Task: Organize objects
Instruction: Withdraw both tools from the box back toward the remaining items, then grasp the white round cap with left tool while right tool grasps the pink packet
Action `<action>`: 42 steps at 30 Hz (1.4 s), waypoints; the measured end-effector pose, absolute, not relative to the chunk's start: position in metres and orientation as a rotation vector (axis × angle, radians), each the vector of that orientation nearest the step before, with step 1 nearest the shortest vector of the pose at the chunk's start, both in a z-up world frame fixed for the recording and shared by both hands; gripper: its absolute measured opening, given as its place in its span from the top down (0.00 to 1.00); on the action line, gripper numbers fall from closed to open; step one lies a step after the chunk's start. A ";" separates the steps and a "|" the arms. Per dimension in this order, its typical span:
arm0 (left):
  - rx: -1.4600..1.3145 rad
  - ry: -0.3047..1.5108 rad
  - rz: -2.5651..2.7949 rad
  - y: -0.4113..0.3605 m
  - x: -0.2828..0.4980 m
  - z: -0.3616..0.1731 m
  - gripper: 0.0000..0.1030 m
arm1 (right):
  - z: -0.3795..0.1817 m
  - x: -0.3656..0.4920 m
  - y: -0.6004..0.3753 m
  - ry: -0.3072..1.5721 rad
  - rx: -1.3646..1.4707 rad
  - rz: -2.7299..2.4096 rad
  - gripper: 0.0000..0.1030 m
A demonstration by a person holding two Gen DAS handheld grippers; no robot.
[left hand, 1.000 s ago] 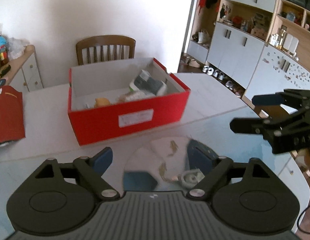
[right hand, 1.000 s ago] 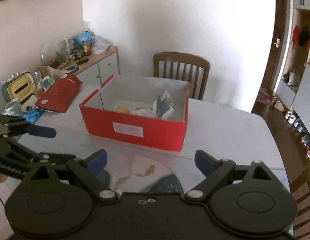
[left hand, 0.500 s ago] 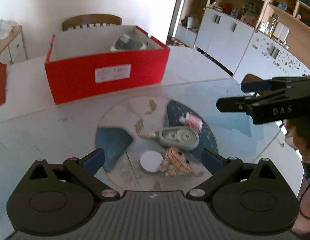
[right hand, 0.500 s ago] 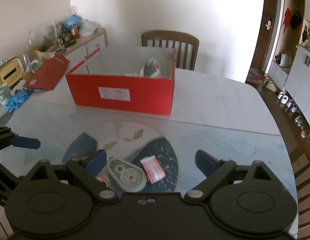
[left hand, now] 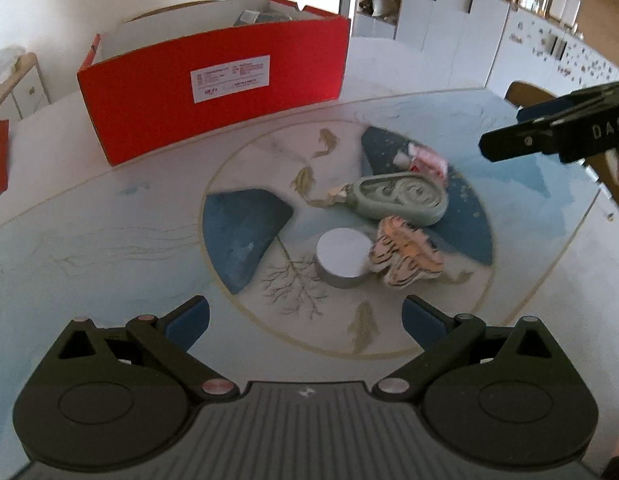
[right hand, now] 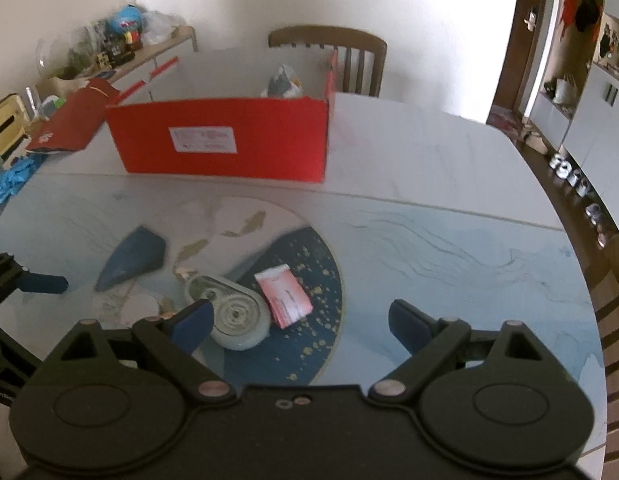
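Left gripper (left hand: 305, 318) sinking toward round disc (left hand: 342, 258), jaws wider than before, empty; right gripper (right hand: 299, 320) lowering, agape, empty.

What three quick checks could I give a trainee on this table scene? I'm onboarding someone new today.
1. True or false: the left tool holds the white round disc.
2. Which item touches the green tape dispenser on its right in the right wrist view? A) a pink packet B) blue gloves C) a mug
3. Fill in: the red box stands ____ the loose items, farther from both tools.

Key
1. False: its jaws are wide open, and the disc lies on the table ahead of them.
2. A, the pink packet.
3. Behind.
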State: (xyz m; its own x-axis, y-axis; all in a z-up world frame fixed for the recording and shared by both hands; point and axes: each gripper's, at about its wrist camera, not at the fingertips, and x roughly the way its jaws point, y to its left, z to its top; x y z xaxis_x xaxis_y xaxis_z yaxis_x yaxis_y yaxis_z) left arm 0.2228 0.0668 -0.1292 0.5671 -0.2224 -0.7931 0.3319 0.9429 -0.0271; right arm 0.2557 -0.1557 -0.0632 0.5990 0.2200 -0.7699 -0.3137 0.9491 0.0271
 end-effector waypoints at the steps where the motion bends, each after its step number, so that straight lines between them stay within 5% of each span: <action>1: 0.137 0.912 -0.325 0.066 0.224 -0.132 0.00 | -0.066 0.258 -0.157 0.884 -0.113 0.306 0.09; 25: 0.158 0.904 -0.330 0.047 0.254 -0.146 0.02 | -0.107 0.302 -0.145 0.957 -0.142 0.297 0.26; 37: 0.173 0.877 -0.363 0.040 0.254 -0.138 0.60 | -0.112 0.313 -0.148 0.992 -0.052 0.303 0.54; 42: 0.155 0.891 -0.366 0.043 0.257 -0.137 0.63 | -0.116 0.310 -0.150 0.996 -0.059 0.298 0.66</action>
